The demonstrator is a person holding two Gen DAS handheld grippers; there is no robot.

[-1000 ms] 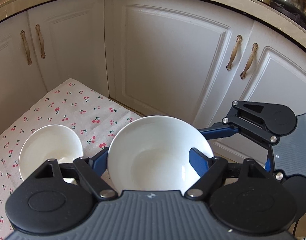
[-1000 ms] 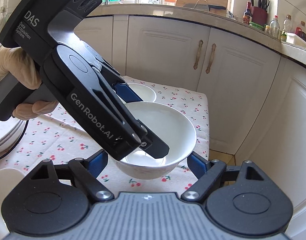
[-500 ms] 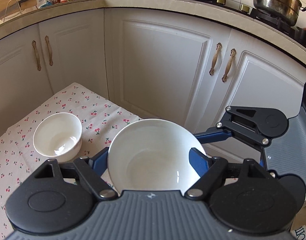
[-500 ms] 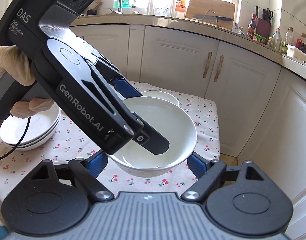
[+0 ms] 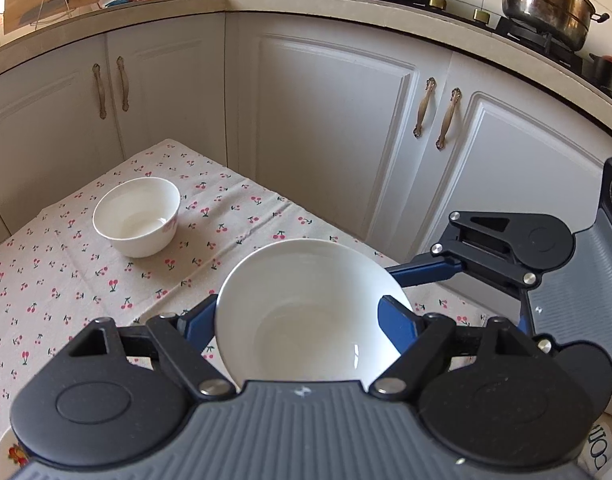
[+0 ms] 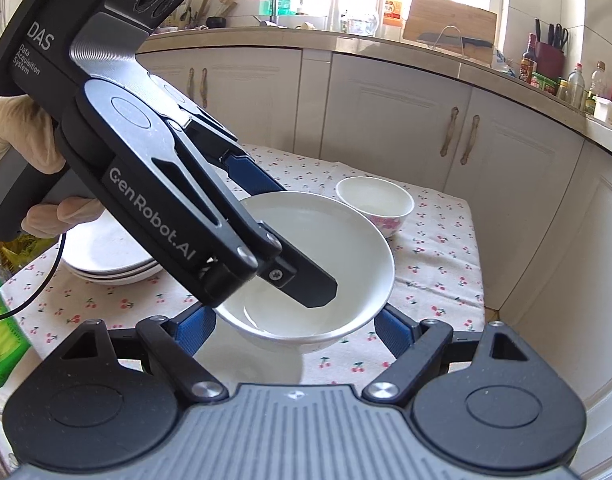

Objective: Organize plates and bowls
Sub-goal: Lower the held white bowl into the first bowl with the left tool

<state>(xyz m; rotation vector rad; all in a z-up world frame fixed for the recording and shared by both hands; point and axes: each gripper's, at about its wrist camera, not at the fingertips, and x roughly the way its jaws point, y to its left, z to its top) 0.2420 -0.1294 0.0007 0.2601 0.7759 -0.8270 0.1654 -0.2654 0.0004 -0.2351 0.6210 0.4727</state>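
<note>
Left gripper (image 5: 297, 314): blue fingers set either side of large white bowl (image 5: 306, 276), pads against its walls, clamped. From right wrist view, near black finger crosses over bowl's hollow, far blue finger runs behind rim; exact contact spot hard to tell. Gloved hand (image 6: 9, 132) on its handle.

Right gripper (image 6: 295, 322): fingers flank same bowl low on its sides, pressed to it from a crossing angle. One blue finger seen reaching bowl's right rim in left wrist view.

Bowl upright, slightly tilted, off the cloth, shadow beneath, near table's corner.

Small white bowl (image 5: 135, 216) with pink flower print, upright on cherry-print tablecloth (image 5: 65, 280), well apart beyond. Stack of white plates (image 6: 105, 256) at table's left, partly hidden behind left gripper. White cabinet doors (image 5: 326, 128) around table; steel pot (image 5: 546, 0) on stove above.
</note>
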